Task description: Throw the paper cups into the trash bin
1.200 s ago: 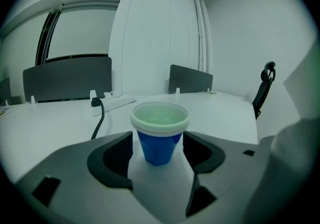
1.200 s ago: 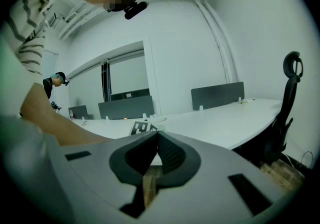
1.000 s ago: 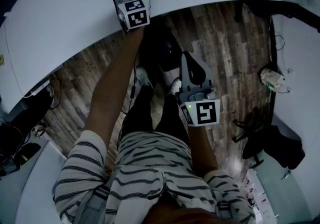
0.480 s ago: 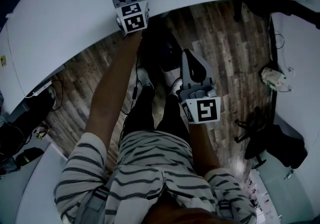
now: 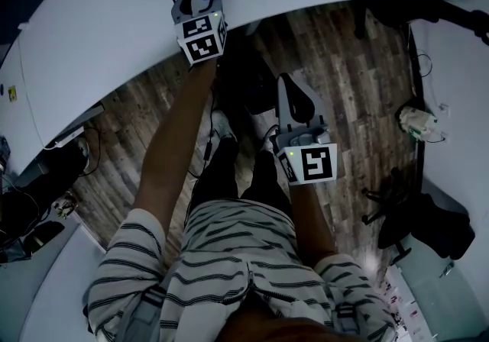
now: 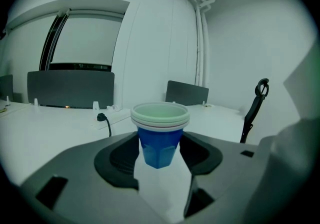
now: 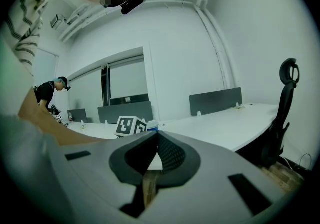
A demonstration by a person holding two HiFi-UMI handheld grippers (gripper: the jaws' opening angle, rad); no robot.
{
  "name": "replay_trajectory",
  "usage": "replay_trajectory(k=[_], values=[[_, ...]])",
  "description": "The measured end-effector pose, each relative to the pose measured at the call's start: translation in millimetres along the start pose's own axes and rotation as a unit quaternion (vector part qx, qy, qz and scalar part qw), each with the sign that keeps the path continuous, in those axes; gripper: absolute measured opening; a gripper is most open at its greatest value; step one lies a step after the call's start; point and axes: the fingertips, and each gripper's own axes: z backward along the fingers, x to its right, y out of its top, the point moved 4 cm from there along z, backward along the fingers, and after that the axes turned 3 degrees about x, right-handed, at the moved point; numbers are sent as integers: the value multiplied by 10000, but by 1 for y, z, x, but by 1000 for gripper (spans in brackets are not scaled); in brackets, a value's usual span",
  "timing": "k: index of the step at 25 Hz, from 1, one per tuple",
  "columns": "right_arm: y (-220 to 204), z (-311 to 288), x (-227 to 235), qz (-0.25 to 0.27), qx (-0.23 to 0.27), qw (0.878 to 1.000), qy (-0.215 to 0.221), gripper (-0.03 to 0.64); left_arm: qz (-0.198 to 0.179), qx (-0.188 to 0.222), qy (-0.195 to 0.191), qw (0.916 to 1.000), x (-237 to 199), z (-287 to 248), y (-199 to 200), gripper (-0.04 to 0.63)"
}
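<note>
The paper cups, a nested stack with a blue wall and white rims one over the other, stood upright on the white table near its curved edge. The left gripper reached over that edge with its fingers spread, 1 on each side of the stack, and the dark pads lay close beside the blue wall. Whether they pressed on it could not be told; the cups' base rested on the table between them. A black cable with its plug lay on the table just left of and behind the cups.

The right gripper hung lower, over the wooden floor in front of the person's legs, well apart from the cups. Its fingers were pressed together at the tips with nothing between them.

The person wore a striped shirt. In the right gripper view a dark office chair stood at the right, and another person bent over a far table at the left.
</note>
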Motion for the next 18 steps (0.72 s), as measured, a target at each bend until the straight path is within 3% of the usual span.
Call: replay_trajectory(k=[11,18], values=[[21,21,4,1,255,9997,-20,17,84,253,-200,9994,24,49,29,272],[35,36,4,2,357,9994,-33,17,-54,408,-353,9985,41,81,47,272]])
